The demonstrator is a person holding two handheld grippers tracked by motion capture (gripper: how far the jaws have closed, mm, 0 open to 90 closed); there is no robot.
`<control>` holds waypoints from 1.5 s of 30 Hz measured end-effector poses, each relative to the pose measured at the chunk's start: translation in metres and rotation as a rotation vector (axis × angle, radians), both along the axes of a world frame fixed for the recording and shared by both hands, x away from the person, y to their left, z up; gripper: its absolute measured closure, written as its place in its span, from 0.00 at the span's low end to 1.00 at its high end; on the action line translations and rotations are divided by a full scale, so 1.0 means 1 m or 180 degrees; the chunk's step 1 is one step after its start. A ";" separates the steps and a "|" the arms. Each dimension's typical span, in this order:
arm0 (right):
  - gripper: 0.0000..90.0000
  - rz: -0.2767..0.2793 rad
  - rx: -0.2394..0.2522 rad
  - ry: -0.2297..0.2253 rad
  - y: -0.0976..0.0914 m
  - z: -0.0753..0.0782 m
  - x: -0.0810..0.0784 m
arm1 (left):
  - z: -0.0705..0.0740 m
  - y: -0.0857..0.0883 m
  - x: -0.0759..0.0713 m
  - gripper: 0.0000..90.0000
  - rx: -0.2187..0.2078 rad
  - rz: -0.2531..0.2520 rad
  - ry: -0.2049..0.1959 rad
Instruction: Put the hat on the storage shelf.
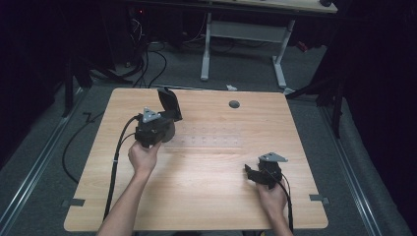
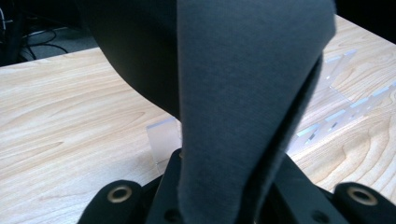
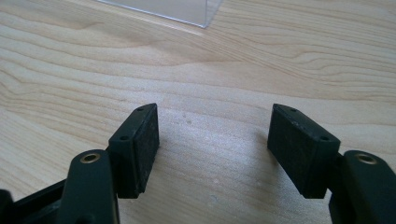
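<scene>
My left gripper (image 1: 168,118) is raised over the left half of the wooden table (image 1: 211,201), shut on a flat dark grey item (image 1: 168,102) that sticks up from its jaws. In the left gripper view this item (image 2: 243,93) looks like grey fabric folded against a black curved part, and it hides the fingertips. A clear plastic rack with slots (image 1: 206,140) lies flat on the table just right of that gripper; its edge (image 2: 336,114) shows behind the held item. My right gripper (image 1: 252,173) rests low near the table's front right, open (image 3: 212,149), with bare wood between its pads.
A round grey grommet (image 1: 234,104) sits near the table's far edge. A corner of the clear rack (image 3: 187,9) lies ahead of the right gripper. Beyond the table stand a white-legged desk (image 1: 206,49) and floor cables (image 1: 147,64). Dark curtains flank both sides.
</scene>
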State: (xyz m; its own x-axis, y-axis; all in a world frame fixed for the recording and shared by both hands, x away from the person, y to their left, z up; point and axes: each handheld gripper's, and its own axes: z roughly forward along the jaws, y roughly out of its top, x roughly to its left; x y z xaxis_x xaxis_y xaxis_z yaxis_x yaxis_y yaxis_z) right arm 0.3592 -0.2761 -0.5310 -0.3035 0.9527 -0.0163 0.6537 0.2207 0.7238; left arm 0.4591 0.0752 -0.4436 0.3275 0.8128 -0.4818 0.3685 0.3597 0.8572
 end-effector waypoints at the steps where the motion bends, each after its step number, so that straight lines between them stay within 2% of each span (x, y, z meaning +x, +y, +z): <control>1: 0.38 0.0004 -0.0002 -0.0004 0.000 0.000 0.000 | -0.002 0.000 0.000 0.94 0.0008 -0.0008 0.0005; 6: 0.38 0.0004 -0.0001 -0.0004 0.000 0.000 0.000 | -0.012 0.004 0.001 0.94 -0.0027 -0.0037 0.0095; 8: 0.38 0.0005 -0.0001 -0.0004 0.000 0.000 0.000 | -0.015 0.005 -0.001 0.94 -0.0056 -0.0045 0.0084; 16: 0.38 0.0004 -0.0001 -0.0003 0.000 0.000 0.000 | -0.017 0.008 -0.006 0.90 -0.0066 -0.0122 0.0118; 20: 0.38 0.0005 -0.0001 -0.0004 0.000 0.000 0.000 | -0.016 0.012 -0.008 0.78 -0.0116 -0.0142 0.0154; 21: 0.38 0.0005 -0.0001 -0.0004 0.000 0.000 0.000 | -0.015 0.013 -0.008 0.78 -0.0125 -0.0143 0.0160; 22: 0.38 0.0001 0.0000 -0.0001 0.000 0.000 0.000 | -0.015 0.014 -0.009 0.68 -0.0132 -0.0146 0.0165; 23: 0.38 0.0001 0.0000 -0.0001 0.000 0.000 0.000 | -0.014 0.016 -0.009 0.68 -0.0150 -0.0138 0.0167; 25: 0.38 0.0005 -0.0001 -0.0004 0.000 0.000 0.000 | -0.011 0.020 -0.012 0.58 -0.0214 -0.0131 0.0164; 28: 0.38 0.0004 0.0000 -0.0004 0.000 0.000 0.000 | -0.008 0.025 -0.016 0.53 -0.0237 -0.0128 0.0141; 33: 0.38 0.0005 0.0000 -0.0004 0.000 0.000 0.000 | -0.006 0.031 -0.022 0.50 -0.0249 -0.0143 0.0111; 37: 0.38 0.0004 0.0000 -0.0004 0.000 0.000 0.000 | -0.003 0.039 -0.030 0.50 -0.0259 -0.0130 0.0030; 45: 0.38 0.0004 0.0000 -0.0004 0.000 0.000 0.000 | 0.001 0.048 -0.041 0.49 -0.0283 -0.0163 -0.0008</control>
State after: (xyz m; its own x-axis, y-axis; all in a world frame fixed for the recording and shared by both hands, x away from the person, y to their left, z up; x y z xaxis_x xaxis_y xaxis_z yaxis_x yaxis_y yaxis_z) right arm 0.3593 -0.2762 -0.5310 -0.3047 0.9523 -0.0166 0.6526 0.2215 0.7246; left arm 0.4176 0.1232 -0.4431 0.3688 0.7490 -0.5504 0.3863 0.4151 0.8237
